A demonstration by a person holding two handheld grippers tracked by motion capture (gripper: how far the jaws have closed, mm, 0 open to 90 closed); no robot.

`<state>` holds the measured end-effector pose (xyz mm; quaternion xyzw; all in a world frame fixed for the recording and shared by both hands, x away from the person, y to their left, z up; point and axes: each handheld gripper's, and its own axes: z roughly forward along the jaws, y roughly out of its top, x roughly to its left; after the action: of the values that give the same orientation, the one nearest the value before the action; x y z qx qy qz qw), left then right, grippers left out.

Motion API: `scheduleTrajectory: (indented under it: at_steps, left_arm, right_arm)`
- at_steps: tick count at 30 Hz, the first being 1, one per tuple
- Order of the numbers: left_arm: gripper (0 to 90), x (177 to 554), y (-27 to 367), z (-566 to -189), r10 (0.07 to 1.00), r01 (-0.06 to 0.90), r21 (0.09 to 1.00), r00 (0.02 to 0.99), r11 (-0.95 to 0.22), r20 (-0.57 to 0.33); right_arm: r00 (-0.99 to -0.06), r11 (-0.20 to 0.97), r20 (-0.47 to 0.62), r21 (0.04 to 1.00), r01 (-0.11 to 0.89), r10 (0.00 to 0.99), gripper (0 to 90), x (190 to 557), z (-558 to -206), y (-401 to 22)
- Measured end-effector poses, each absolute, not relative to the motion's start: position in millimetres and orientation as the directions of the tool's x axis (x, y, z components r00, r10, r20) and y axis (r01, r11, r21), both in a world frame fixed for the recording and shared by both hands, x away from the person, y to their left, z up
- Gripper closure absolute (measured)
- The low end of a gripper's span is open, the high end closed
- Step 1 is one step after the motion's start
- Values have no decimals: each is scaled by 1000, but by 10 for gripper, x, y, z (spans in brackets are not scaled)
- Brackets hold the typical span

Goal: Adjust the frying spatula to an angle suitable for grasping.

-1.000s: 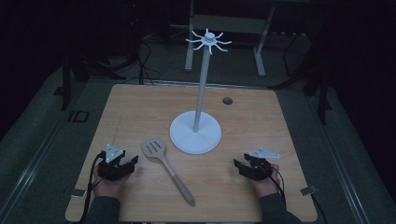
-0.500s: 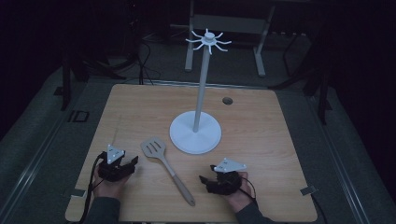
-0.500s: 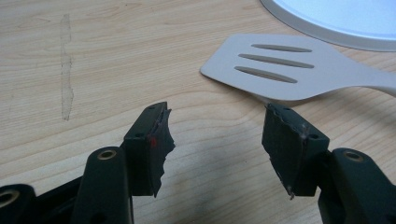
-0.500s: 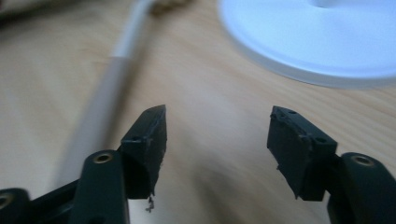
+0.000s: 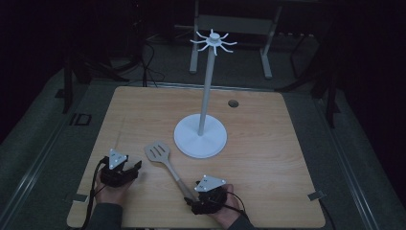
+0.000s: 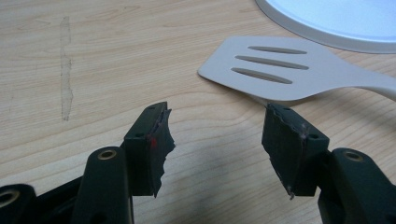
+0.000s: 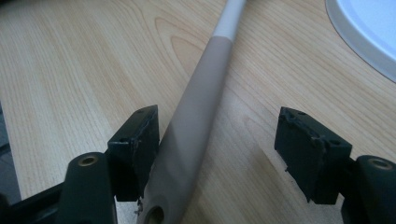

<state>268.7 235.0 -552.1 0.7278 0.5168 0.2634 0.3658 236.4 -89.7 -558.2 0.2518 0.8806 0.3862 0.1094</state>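
A beige slotted spatula [image 5: 158, 153] lies flat on the wooden table [image 5: 268, 158], its handle running toward the front edge. My right gripper [image 5: 191, 205] sits at the handle's end. Its jaws have just been opening and stand wide, with the handle [image 7: 196, 107] between them, resting against the left jaw and apart from the other. My left gripper [image 5: 136, 166] rests at the front left, open [image 6: 217, 116] and holding nothing, with the spatula head [image 6: 280, 67] just ahead of it. A white stand [image 5: 200, 139] with a tall pole and hooks on top rises mid-table.
The stand's round base [image 7: 369, 32] lies close behind the spatula. A small dark hole [image 5: 233, 103] marks the table's far side. A metal frame [image 5: 230, 24] stands beyond the table. The table's front edge runs just under both hands.
My right gripper has slid left along the front of the table, from the right side to the end of the spatula handle. The left gripper has kept still.
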Motion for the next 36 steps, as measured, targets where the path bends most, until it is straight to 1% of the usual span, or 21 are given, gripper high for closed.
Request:
scheduleTrajectory:
  at_steps: [3, 6, 8, 12, 14, 17, 19, 25, 31, 33, 36]
  left_arm:
    - [418, 2683, 2346, -5517, 942, 556, 806, 336, -203, 5]
    - [421, 2679, 2333, -5507, 934, 547, 811, 356, -207, -2]
    - [421, 2677, 2322, -5492, 927, 541, 813, 374, -214, -4]
    - [423, 2691, 2294, -5458, 904, 536, 812, 426, -232, -23]
    - [423, 2694, 2267, -5423, 892, 530, 812, 450, -244, -26]
    - [424, 2696, 2226, -5379, 876, 517, 812, 482, -272, -14]
    - [424, 2700, 2198, -5360, 861, 518, 804, 508, -292, -15]
    - [431, 2717, 2083, -5342, 821, 512, 782, 571, -357, 1]
    - [444, 2756, 1905, -5249, 740, 463, 758, 671, -460, 39]
    - [447, 2776, 1849, -5206, 707, 441, 746, 705, -499, 56]
    - [457, 2824, 1775, -5157, 665, 417, 740, 745, -527, 54]
  right_arm:
    - [-855, 593, -20, 729, 342, 519, 318, 2370, -5569, -900]
    - [-856, 600, -28, 725, 339, 517, 352, 2395, -5558, -945]
    - [-856, 599, -19, 722, 345, 517, 393, 2426, -5551, -997]
    - [-861, 609, -11, 712, 351, 509, 503, 2488, -5531, -1100]
    - [-871, 618, -4, 707, 345, 491, 583, 2516, -5526, -1137]
    - [-880, 631, 4, 696, 344, 475, 637, 2522, -5542, -1142]
    - [-883, 651, -14, 682, 334, 469, 625, 2507, -5576, -1120]
    - [-888, 656, -10, 678, 332, 460, 637, 2536, -5574, -1141]
    - [-901, 677, -6, 662, 321, 434, 654, 2620, -5548, -1314]
    - [-907, 690, -23, 658, 303, 421, 657, 2632, -5541, -1356]
    - [-916, 703, -38, 654, 279, 399, 661, 2662, -5534, -1436]
